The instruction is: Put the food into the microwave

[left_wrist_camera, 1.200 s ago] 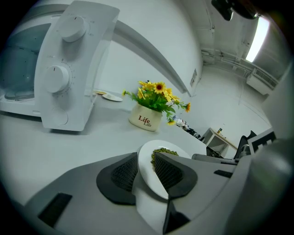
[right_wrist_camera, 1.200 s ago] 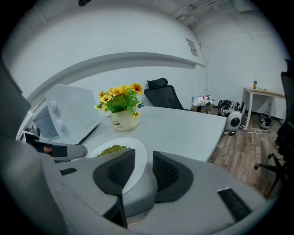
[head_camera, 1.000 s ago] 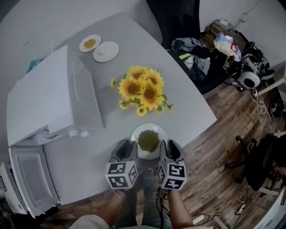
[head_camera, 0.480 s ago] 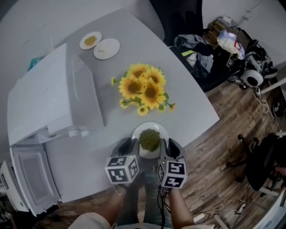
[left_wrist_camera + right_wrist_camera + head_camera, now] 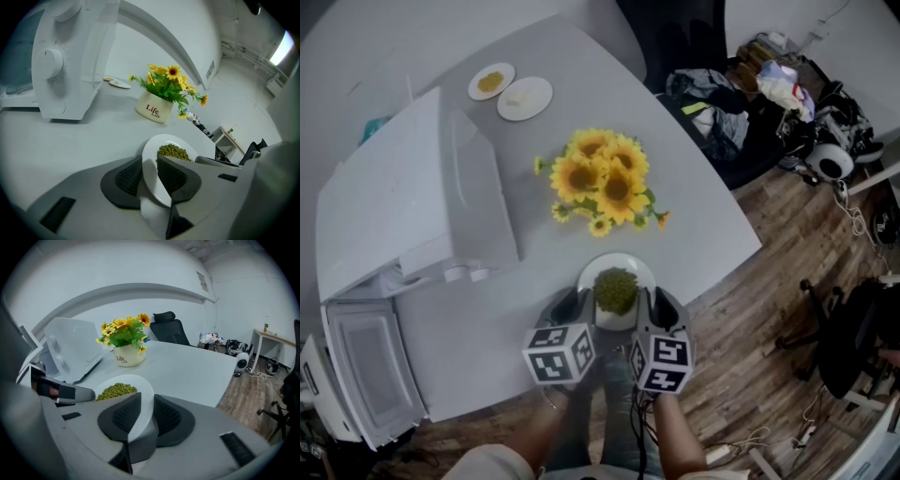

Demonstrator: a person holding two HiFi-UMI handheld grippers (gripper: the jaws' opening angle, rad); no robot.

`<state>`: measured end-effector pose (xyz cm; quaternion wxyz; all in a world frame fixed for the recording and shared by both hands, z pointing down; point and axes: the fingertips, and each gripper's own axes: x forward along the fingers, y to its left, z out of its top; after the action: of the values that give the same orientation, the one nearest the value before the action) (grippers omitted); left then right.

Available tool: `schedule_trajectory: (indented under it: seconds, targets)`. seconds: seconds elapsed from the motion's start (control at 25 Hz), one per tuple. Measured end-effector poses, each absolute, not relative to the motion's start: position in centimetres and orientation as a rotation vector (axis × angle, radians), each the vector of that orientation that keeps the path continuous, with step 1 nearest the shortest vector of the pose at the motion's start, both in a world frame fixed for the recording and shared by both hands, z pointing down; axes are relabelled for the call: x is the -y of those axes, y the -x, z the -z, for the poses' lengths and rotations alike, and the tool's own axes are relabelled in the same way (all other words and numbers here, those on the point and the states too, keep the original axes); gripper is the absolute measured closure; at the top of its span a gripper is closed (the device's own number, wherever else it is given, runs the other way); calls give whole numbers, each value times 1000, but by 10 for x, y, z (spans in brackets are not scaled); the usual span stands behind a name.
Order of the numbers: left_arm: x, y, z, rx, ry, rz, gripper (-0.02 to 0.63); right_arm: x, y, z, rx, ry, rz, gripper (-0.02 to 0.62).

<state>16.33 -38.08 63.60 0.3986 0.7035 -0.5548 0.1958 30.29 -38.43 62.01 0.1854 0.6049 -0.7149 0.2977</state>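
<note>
White table (image 5: pixel 694 216): microwave (image 5: pixel 403 206), flowerpot (image 5: pixel 605 183), plates (image 5: pixel 525 97)

Glossy white plate (image 5: pixel 617 259), smooth matt table (image 5: pixel 675 169), textured dark fingers (image 5: pixel 129 176), wood-grain floor (image 5: pixel 778 309)

The food is a heap of small green beans (image 5: pixel 616 290) in the middle of a round white plate (image 5: pixel 617 262). The plate is at the near edge of the surface (image 5: pixel 694 187), about the middle of that edge. The microwave (image 5: pixel 403 206) is a white box and stands on the left part of the surface, well apart from the plate. Its door (image 5: pixel 366 375) is wide open at the near left end.
</note>
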Motion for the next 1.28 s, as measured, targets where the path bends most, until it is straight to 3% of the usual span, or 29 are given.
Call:
schedule_trajectory:
  seconds: [0.6, 1.28]
  targets:
    - [355, -132, -617, 1454, -1758, -387, 491, 372, -271, -597, 2069, -1668, -783, 503]
    - [299, -19, -585, 1621, -1638, -269, 491, 340, -154, -565, 2217, -1461, -693, 503]
